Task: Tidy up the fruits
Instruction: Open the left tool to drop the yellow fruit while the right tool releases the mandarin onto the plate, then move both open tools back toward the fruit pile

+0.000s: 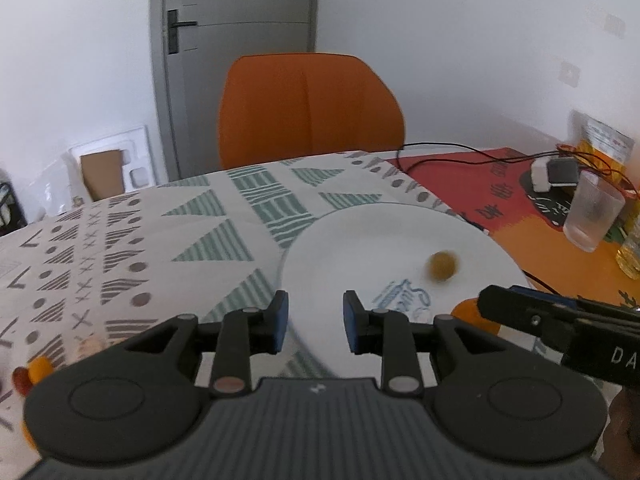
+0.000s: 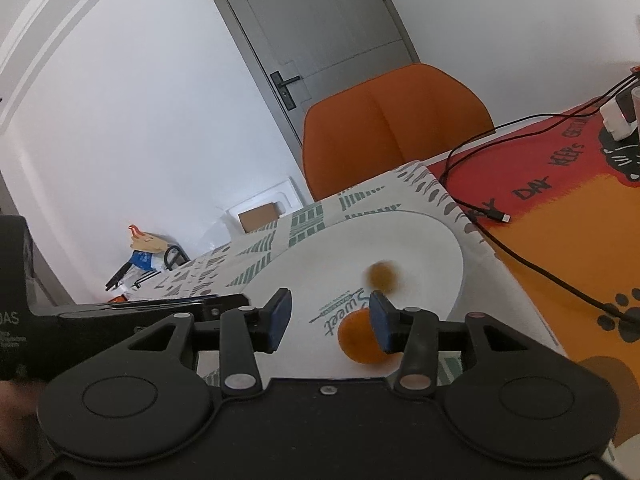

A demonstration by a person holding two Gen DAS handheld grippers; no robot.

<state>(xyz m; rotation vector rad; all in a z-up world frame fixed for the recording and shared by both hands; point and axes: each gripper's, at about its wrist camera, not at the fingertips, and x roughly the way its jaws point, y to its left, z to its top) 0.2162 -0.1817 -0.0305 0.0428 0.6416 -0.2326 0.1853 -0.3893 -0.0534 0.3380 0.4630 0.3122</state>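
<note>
A white plate (image 1: 360, 248) with blue lettering lies on the patterned tablecloth. A small brownish-yellow fruit (image 1: 442, 266), blurred, is on the plate's right half. My left gripper (image 1: 316, 322) hovers over the plate's near edge, open, with nothing between its blue pads. From the right, my right gripper (image 1: 486, 300) reaches in and partly hides an orange fruit (image 1: 464, 312). In the right wrist view the right gripper (image 2: 330, 322) is open over the plate (image 2: 420, 240). The orange fruit (image 2: 358, 340) lies on the plate, partly behind the right pad. The small fruit (image 2: 384, 274) sits just beyond it.
Small orange and red fruits (image 1: 36, 370) lie at the table's near left. An orange chair (image 1: 310, 108) stands behind the table. On the red-orange mat are a plastic cup (image 1: 592, 216), a white charger (image 1: 550, 174), a black cable (image 2: 520, 256) and a bottle (image 1: 632, 248).
</note>
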